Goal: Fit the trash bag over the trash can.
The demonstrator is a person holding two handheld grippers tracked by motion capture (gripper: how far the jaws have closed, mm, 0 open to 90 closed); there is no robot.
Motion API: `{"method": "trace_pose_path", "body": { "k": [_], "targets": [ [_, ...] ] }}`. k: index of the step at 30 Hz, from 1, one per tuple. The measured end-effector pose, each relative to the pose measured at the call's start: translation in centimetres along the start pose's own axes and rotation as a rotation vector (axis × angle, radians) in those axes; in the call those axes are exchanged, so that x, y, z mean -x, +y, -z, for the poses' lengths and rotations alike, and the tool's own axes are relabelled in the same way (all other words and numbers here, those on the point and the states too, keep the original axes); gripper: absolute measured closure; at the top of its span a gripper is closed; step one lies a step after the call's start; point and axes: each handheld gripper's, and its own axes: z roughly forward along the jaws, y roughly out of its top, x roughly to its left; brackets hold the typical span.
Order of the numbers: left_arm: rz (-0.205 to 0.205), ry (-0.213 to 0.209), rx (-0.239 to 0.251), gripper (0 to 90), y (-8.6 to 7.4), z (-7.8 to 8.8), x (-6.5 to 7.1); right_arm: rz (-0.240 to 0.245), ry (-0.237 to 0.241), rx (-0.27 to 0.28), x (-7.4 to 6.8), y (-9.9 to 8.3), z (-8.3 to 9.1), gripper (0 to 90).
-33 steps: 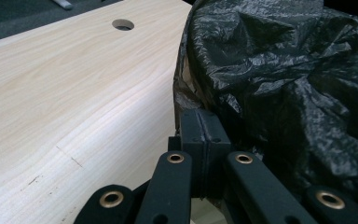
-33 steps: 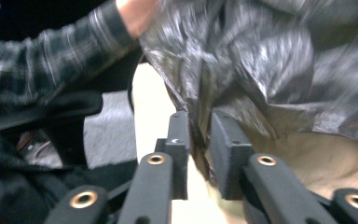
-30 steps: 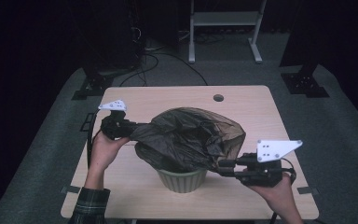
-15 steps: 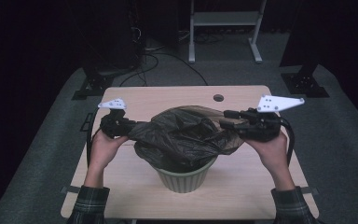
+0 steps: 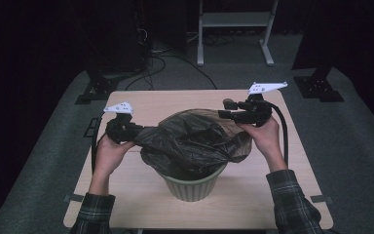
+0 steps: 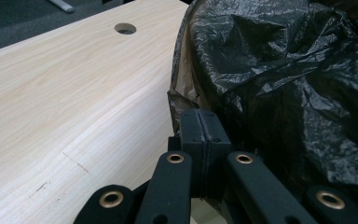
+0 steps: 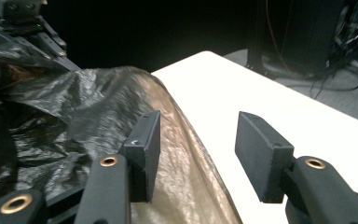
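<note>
High view, frame centre: black bag (image 5: 195,144) draped over green ribbed bin (image 5: 193,183) on the wooden tabletop (image 5: 146,105). Left tongs (image 5: 121,130) at centre left, right tongs (image 5: 233,112) upper right of the bag. Left gripper view: left tongs (image 6: 205,135) clamped together on the bag (image 6: 284,79) edge, round hole (image 6: 125,28) upper left. Right gripper view: right tongs (image 7: 196,144) apart, bag film (image 7: 74,116) between and left. Dark room, grey floor (image 5: 350,126), cables (image 5: 160,56).

The black bag (image 5: 195,141) hides the green bin's (image 5: 192,183) rim and inside; the sleeves (image 5: 292,204) are cut off below.
</note>
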Motion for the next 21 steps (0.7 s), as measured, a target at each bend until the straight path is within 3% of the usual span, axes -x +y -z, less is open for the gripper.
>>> {"method": "trace_pose_path", "body": {
  "k": [2, 7, 13, 19, 21],
  "targets": [
    [0.0, 0.0, 0.002, 90.0, 0.0, 0.0, 0.0, -0.007, 0.002, -0.012, 0.3, -0.1, -0.5, 53.5],
    [-0.01, 0.016, 0.006, 90.0, 0.2, 0.1, 0.0, -0.001, 0.031, -0.032, 0.5, -0.4, -1.2, 88.3],
    [-0.006, 0.109, -0.027, 90.0, 0.0, -0.4, -1.1, 0.002, -0.003, -0.053, 0.4, -0.7, -2.2, 89.9],
    [0.021, 0.149, -0.102, 90.0, -1.2, -1.8, -2.3, -0.009, -0.049, -0.102, 0.6, -1.6, -3.9, 89.9],
    [0.035, 0.145, -0.129, 90.0, -1.9, -2.3, -2.6, -0.017, -0.057, -0.121, 0.8, -2.2, -4.5, 89.9]
  ]
}}
